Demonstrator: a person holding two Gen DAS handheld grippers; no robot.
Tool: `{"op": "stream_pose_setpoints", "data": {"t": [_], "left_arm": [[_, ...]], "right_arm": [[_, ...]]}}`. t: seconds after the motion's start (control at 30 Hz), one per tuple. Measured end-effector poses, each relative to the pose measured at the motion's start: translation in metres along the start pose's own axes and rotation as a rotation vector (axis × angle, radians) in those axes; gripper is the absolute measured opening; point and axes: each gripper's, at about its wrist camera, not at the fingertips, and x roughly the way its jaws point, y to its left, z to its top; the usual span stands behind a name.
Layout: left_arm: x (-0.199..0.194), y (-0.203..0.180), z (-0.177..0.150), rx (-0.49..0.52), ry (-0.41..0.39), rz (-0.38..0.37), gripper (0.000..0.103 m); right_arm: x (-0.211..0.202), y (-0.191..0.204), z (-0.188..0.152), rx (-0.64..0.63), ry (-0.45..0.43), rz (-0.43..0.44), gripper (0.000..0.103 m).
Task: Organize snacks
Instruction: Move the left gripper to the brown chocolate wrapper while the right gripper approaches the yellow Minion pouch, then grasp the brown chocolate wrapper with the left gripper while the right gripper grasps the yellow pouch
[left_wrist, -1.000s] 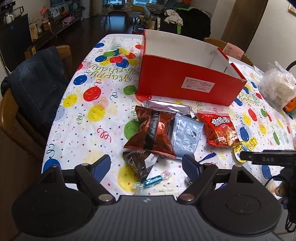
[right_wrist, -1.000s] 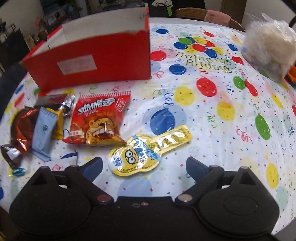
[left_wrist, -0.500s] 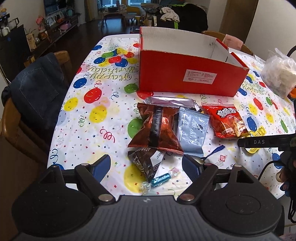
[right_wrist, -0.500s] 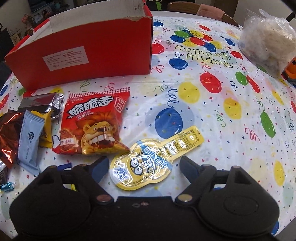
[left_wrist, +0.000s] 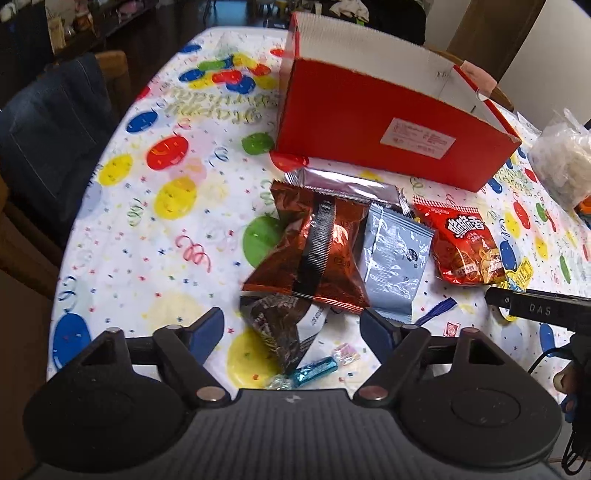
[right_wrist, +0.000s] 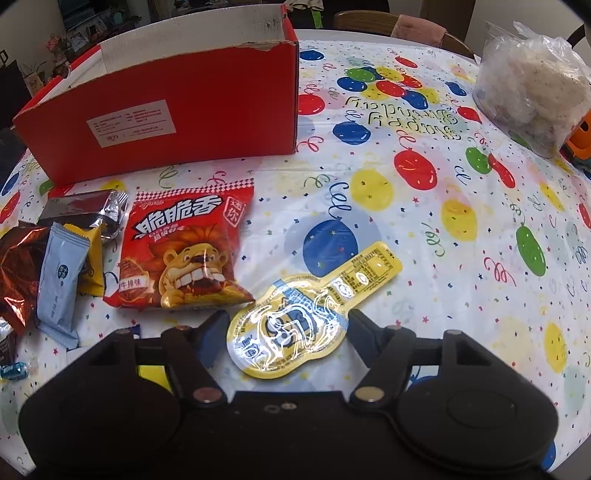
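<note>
A red cardboard box (left_wrist: 369, 122) (right_wrist: 166, 118) stands open on the balloon tablecloth. In front of it lie a silver pack (left_wrist: 347, 186), a copper foil bag (left_wrist: 314, 254), a grey-blue packet (left_wrist: 395, 258) and a red lion snack bag (left_wrist: 461, 247) (right_wrist: 184, 254). My left gripper (left_wrist: 291, 328) hangs over a dark brown wrapper (left_wrist: 273, 325) and a blue candy (left_wrist: 314, 369). Its jaws are closing, and the pads are clear of the wrapper between them. My right gripper (right_wrist: 288, 326) straddles a yellow minion pouch (right_wrist: 295, 328); its jaws are closing, the pads just outside the pouch's edges.
A clear plastic bag of white items (right_wrist: 532, 92) sits at the table's right side, beside an orange object (right_wrist: 581, 136). A chair draped with a denim jacket (left_wrist: 48, 129) stands at the left table edge (left_wrist: 74, 258). The right tool's black bar (left_wrist: 535, 308) shows at right.
The left gripper has sunk toward the snack pile and its fingers have narrowed a little. The right fingers have drawn in around the yellow pouch, which now looks larger and closer.
</note>
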Motion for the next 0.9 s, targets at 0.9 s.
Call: {"op": "stream_pose_setpoints", "data": {"t": [0.9], "left_arm": [[0.0, 0.004, -0.005, -0.056, 0.056, -0.04, 0.035]], "right_arm": [[-0.037, -0.013, -0.007, 0.004, -0.051, 0.058, 0.069]]}}
